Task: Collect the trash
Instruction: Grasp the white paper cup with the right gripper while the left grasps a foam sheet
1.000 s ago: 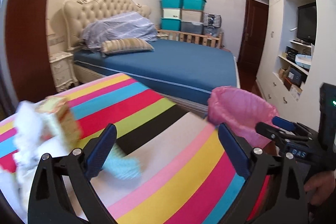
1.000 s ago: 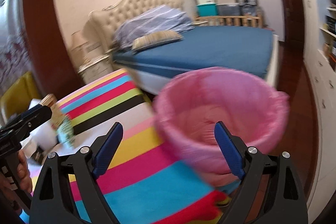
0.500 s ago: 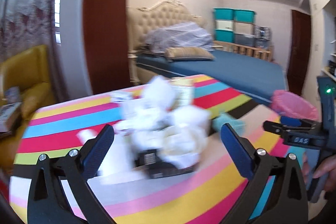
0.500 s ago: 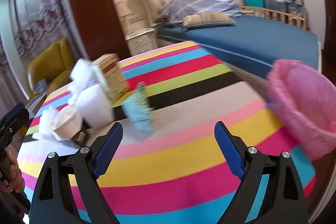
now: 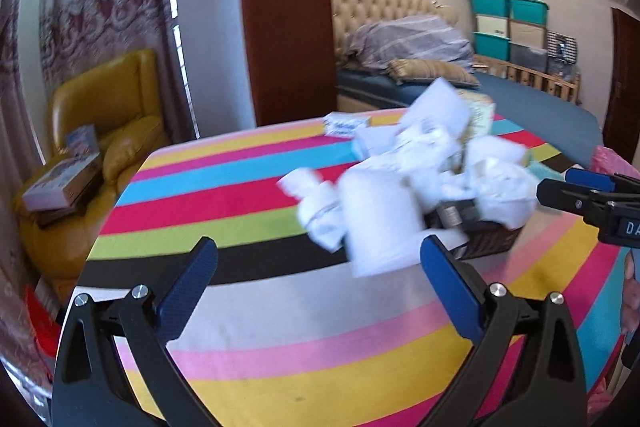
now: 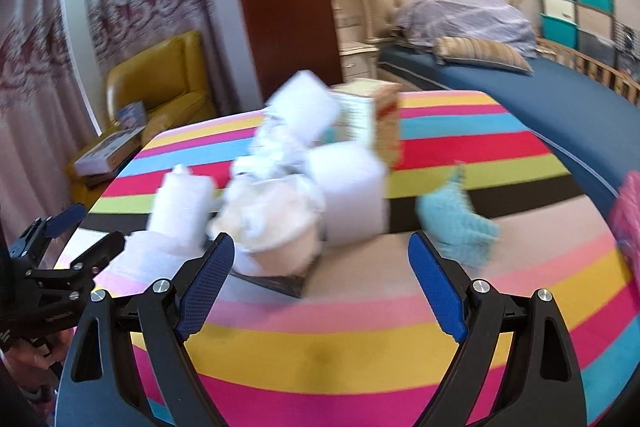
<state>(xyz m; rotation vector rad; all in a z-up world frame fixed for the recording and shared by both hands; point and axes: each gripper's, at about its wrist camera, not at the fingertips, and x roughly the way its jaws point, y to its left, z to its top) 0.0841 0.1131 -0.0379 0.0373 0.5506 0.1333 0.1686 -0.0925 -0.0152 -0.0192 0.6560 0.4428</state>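
A blurred heap of white trash [image 5: 420, 179] lies on the striped tablecloth [image 5: 280, 327]: crumpled tissues, a white cup, a white block and a dark basket [image 5: 484, 235]. In the right wrist view the heap [image 6: 280, 195] stands with a paper bowl [image 6: 276, 243], a carton [image 6: 372, 115] and a light blue cloth [image 6: 456, 223]. My left gripper [image 5: 316, 283] is open and empty, just short of the heap. My right gripper [image 6: 320, 279] is open and empty, near the bowl. The pink-lined bin [image 6: 628, 215] shows at the right edge.
A yellow armchair [image 5: 108, 115] with books stands left of the table by the curtains. A bed [image 5: 520, 99] with pillows lies behind the table. Teal storage boxes [image 5: 508, 23] are stacked at the far wall. The table's rounded edge falls off at left.
Both grippers have swung left, away from the pink bin and toward the heap of trash, which now sits close in front of both. Both stay open.
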